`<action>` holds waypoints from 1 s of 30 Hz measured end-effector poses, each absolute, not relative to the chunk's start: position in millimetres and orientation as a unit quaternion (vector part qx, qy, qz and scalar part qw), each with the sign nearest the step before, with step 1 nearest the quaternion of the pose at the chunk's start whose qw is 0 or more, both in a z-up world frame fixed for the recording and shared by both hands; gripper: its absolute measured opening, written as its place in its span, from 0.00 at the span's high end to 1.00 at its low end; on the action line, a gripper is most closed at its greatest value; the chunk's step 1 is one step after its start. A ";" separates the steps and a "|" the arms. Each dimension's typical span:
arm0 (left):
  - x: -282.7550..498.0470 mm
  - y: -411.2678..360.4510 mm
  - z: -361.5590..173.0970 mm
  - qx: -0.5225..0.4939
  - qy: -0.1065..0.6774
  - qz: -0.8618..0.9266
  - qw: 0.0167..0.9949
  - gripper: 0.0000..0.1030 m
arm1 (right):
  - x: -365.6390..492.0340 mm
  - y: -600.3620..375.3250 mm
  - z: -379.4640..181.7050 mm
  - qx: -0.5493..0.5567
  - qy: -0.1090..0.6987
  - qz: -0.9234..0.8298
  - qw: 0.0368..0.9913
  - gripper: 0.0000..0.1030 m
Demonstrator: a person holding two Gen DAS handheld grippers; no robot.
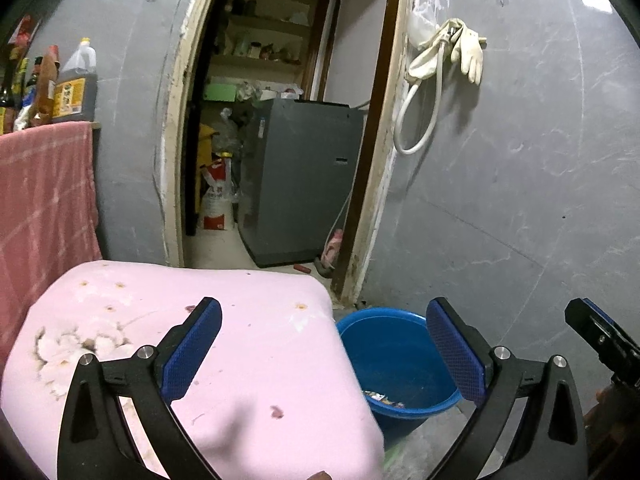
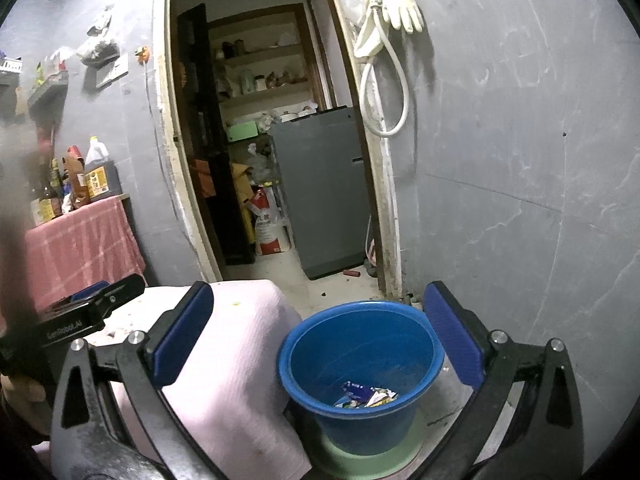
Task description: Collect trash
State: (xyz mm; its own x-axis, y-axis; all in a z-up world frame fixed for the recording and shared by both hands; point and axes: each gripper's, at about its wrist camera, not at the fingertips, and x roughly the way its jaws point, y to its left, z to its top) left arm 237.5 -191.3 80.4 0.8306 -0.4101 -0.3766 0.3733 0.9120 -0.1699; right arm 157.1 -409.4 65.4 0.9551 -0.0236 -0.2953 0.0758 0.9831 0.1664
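A blue plastic bucket (image 2: 360, 364) stands on the floor on a green base, beside a table under a pink cloth (image 2: 236, 360). Crumpled wrappers (image 2: 366, 395) lie at its bottom; they also show in the left wrist view (image 1: 384, 399) inside the bucket (image 1: 396, 360). My right gripper (image 2: 318, 344) is open and empty, above the bucket's near rim. My left gripper (image 1: 324, 356) is open and empty over the stained pink cloth (image 1: 240, 360), left of the bucket. The right gripper's tip (image 1: 596, 332) shows at the left view's right edge.
A doorway (image 2: 272, 140) behind leads to a store room with a grey washing machine (image 2: 324, 192), shelves and sacks. A side table with a red cloth (image 2: 80, 248) holds bottles. Gloves and a hose (image 2: 396, 4) hang on the grey wall.
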 end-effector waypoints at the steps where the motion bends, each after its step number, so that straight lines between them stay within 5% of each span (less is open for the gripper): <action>1: 232.3 -187.7 80.8 -0.045 0.204 -0.204 0.957 0.03 | 154.4 -407.1 66.4 0.087 0.147 -0.024 0.985 0.00; 30: 126.8 -130.1 65.4 -0.027 0.162 -0.193 0.967 0.02 | 57.4 -345.3 61.0 0.060 0.112 -0.054 0.990 0.00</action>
